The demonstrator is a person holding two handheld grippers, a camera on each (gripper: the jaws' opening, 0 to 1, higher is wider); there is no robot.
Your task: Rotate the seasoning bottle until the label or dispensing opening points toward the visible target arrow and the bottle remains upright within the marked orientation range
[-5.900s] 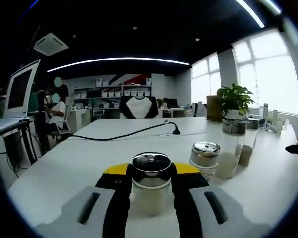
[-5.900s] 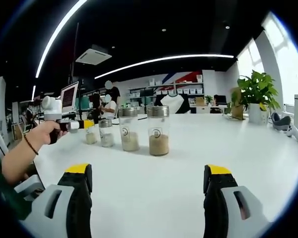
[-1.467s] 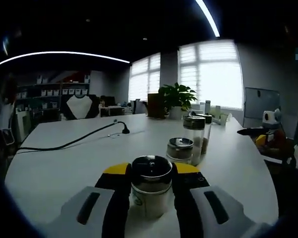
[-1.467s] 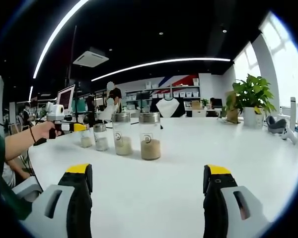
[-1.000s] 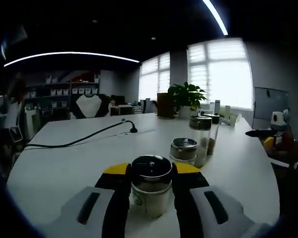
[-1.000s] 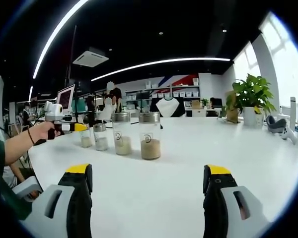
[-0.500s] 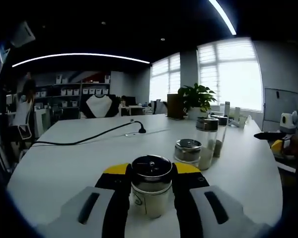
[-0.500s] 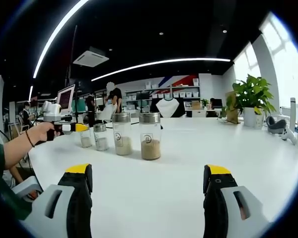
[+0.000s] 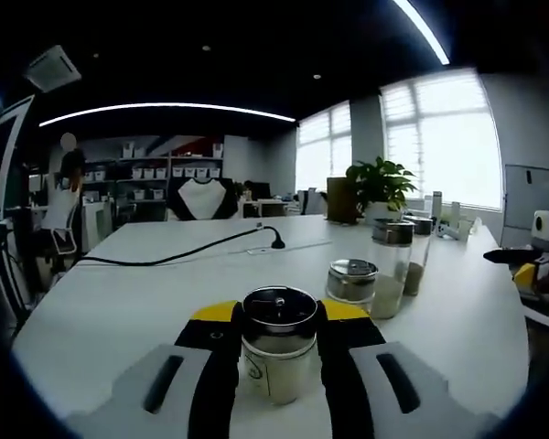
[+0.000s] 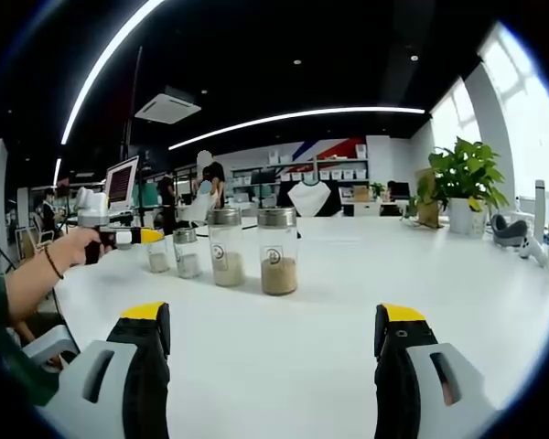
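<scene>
At six o'clock in the left gripper view, the left gripper (image 9: 276, 352) is clenched on the seasoning bottle (image 9: 278, 355); its black, yellow-tipped jaws press both sides of the glass; the bottle stands upright on the white table (image 9: 146, 297), steel cap on top, pale powder in its lower part, a small dark mark on its near face; toward two o'clock stand a short jar (image 9: 352, 282), a tall jar (image 9: 391, 265) touching or just behind it, and a third jar (image 9: 417, 251) beyond; a black cable (image 9: 178, 251) runs across the table toward eleven o'clock; a potted plant (image 9: 380, 185) sits at one o'clock. In the right gripper view the right gripper (image 10: 273, 352) is released, jaws wide apart over bare table; at ten o'clock a hand (image 10: 73, 249) holds the left gripper at the end of a row of four jars; the nearest tall jar (image 10: 277, 251) shows a round label facing the camera.
</scene>
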